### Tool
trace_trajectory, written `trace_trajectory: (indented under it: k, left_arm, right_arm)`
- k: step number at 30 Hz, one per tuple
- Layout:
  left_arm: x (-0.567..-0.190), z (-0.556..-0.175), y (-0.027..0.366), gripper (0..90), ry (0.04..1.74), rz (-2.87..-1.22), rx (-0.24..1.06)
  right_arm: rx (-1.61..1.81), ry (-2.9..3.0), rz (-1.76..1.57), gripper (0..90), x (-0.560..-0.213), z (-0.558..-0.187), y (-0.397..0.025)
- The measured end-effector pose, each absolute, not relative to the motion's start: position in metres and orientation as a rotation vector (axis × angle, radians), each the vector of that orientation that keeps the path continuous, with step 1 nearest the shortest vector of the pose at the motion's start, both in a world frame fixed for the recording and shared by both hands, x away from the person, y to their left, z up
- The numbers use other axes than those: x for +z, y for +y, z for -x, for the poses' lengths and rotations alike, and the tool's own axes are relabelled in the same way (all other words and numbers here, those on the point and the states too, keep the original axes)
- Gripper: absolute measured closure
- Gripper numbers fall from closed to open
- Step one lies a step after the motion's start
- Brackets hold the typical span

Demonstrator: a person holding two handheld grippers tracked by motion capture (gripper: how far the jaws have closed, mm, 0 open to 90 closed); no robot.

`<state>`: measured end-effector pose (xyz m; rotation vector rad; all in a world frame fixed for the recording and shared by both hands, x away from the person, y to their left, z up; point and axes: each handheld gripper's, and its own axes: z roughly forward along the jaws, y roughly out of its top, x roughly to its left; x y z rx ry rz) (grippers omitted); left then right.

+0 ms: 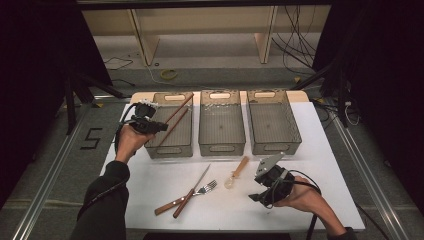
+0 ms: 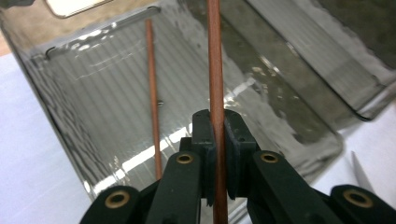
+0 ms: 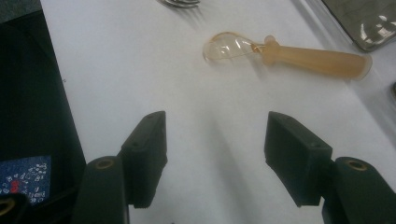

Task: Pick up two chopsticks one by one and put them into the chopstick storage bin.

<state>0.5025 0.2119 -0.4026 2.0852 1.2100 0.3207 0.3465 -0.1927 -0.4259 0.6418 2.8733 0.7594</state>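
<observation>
Clamping one chopstick (image 2: 215,70) in left gripper (image 2: 215,140) over leftmost bin (image 1: 186,145) for sorting, presumably; holding right gripper (image 3: 215,154) wide open, empty, near spoon (image 3: 285,53).

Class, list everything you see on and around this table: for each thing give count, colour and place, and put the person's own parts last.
Table: one, white, centre.
Bins: three, clear grey, in a row at the far edge: left, middle, right.
Chopsticks: two, reddish brown; one lying in the left bin, one clamped over it.
Knife: one, wooden handle, near centre.
Fork: one, wooden handle, crossing the knife.
Spoon: one, translucent orange, right of the fork.
Left gripper: black, shut on a chopstick.
Right gripper: black, open near the spoon.
</observation>
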Motion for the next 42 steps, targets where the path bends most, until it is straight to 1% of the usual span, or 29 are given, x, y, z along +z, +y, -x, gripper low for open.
trace_trajectory:
  k: [11,25,26,27,29,31,35,38,42]
  left_arm:
    - [-0.416,-0.518,0.214,84.3,1.304,-2.062,0.322]
    - [-0.430,-0.527,0.210,83.2,1.385,-2.053,0.320]
    - [-0.431,-0.528,0.210,81.2,1.392,-2.045,0.331]
    - [-0.432,-0.529,0.209,74.6,1.406,-2.036,0.319]
    - [-0.432,-0.528,0.208,58.1,1.403,-2.026,0.338]
    - [-0.430,-0.526,0.208,54.0,1.387,-2.014,0.321]
    - [-0.424,-0.519,0.205,42.3,1.352,-1.996,0.298]
    - [-0.419,-0.509,0.203,35.6,1.311,-1.989,0.284]
    - [-0.411,-0.491,0.198,29.3,1.234,-1.982,0.286]
  right_arm:
    - [0.745,2.868,-0.659,30.6,-0.428,-0.347,-0.194]
    - [0.749,2.868,-0.672,30.3,-0.428,-0.346,-0.195]
    - [0.750,2.868,-0.672,30.3,-0.428,-0.346,-0.195]
    - [0.752,2.869,-0.674,30.3,-0.428,-0.345,-0.195]
    - [0.748,2.871,-0.655,30.2,-0.428,-0.346,-0.196]
    - [0.747,2.867,-0.661,30.2,-0.427,-0.346,-0.197]
    - [0.756,2.858,-0.676,30.1,-0.426,-0.346,-0.198]
    - [0.771,2.842,-0.669,30.1,-0.425,-0.346,-0.199]
    - [0.777,2.830,-0.655,29.9,-0.424,-0.349,-0.201]
